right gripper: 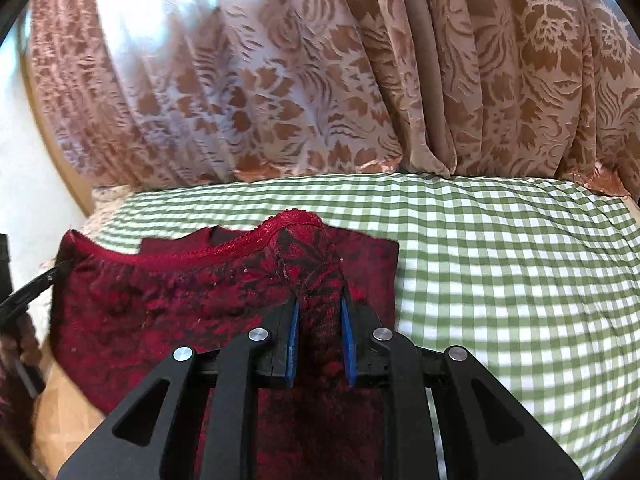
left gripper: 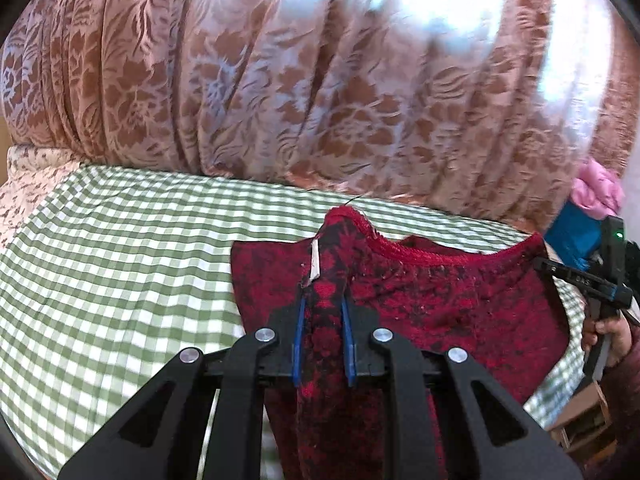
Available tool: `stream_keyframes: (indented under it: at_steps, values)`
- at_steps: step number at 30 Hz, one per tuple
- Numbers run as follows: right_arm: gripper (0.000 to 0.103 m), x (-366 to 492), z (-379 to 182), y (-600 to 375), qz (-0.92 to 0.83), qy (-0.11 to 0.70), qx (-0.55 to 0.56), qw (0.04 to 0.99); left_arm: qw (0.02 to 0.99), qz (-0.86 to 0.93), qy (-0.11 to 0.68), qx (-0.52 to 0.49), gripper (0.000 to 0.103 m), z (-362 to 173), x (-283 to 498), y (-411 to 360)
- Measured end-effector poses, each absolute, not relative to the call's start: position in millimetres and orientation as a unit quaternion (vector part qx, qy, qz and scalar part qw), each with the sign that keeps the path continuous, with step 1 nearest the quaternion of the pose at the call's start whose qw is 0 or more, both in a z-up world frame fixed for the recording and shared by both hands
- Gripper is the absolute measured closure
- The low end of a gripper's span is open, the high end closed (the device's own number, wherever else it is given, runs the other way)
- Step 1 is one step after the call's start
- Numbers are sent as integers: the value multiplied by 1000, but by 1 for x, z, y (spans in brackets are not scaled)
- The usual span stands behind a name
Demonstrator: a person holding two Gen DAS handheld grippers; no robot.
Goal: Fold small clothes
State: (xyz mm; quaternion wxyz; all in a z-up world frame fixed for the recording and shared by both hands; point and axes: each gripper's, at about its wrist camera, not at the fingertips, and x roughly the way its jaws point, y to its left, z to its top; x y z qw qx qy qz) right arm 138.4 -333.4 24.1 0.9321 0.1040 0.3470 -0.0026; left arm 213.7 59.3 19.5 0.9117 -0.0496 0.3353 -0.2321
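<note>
The left gripper (left gripper: 324, 304) pinches a bunched fold of the red and black garment (left gripper: 440, 300) between its blue pads (left gripper: 298, 340), the cloth rising to a peak just beyond the fingertips, a small white label (left gripper: 315, 264) showing on that peak; the right gripper (right gripper: 320, 308) is pressed together on the other end of the same garment (right gripper: 180, 300), its own pads (right gripper: 347, 340) squeezing a ridge of fabric that runs back toward the camera; between the two grips the red lace-trimmed edge (right gripper: 224, 250) sags in a shallow curve; the garment hangs over the green checked sheet (left gripper: 120, 260), its lower part trailing below both grippers; behind the bed hangs a brown flowered curtain (right gripper: 280, 100); at the right of the left view a hand (left gripper: 608, 332) holds the other gripper's handle, with pink cloth (left gripper: 596, 188) and something blue (left gripper: 572, 236) beyond it.
</note>
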Motion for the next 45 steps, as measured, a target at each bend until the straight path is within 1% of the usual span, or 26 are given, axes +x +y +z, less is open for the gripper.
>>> stream_keyframes:
  at_steps: [6,11,17,20,22,23,24,25,26,27,28,31,32,33,36,42,45]
  values:
    - [86,195,9,-341,-39,349,108,930,915,-192,352,-39,89,5,274,41]
    - [86,232,-8,-350,-74,361,112,923,918,-166,361,-14,89,-8,309,26]
    - [86,262,-34,-359,-96,387,120,909,907,-133,399,12,89,-43,341,11]
    - [86,275,-46,-358,-101,405,114,901,899,-118,421,23,87,-65,352,8]
    - [86,282,-53,-358,-101,418,111,896,898,-115,424,21,84,-68,353,8]
    - [86,284,-53,-356,-101,420,107,895,899,-114,422,22,82,-66,352,8]
    - [84,285,-51,-356,-99,421,104,895,901,-110,418,27,77,-62,349,8]
    - [80,284,-49,-356,-96,421,105,896,904,-106,414,29,65,-58,346,9]
    - [72,283,-46,-357,-92,419,107,897,906,-98,410,27,58,-53,342,11]
    - [67,279,-41,-359,-90,416,112,898,908,-94,407,21,52,-50,339,15]
    - [63,273,-38,-361,-89,413,115,899,910,-98,402,7,52,-45,332,21]
    - [61,254,-29,-367,-77,406,125,902,911,-106,398,-16,51,-37,309,37]
    - [55,244,-27,-369,-70,405,132,902,911,-110,396,-22,50,-36,302,41]
    - [52,234,-25,-371,-62,403,137,903,911,-116,394,-28,50,-35,289,48]
    - [52,207,-23,-376,-43,404,152,901,910,-131,391,-51,48,-37,257,64]
    - [52,139,-38,-376,20,422,210,882,886,-188,411,-106,48,-58,197,91]
    - [52,112,-47,-369,30,429,216,877,874,-208,419,-129,49,-73,176,97]
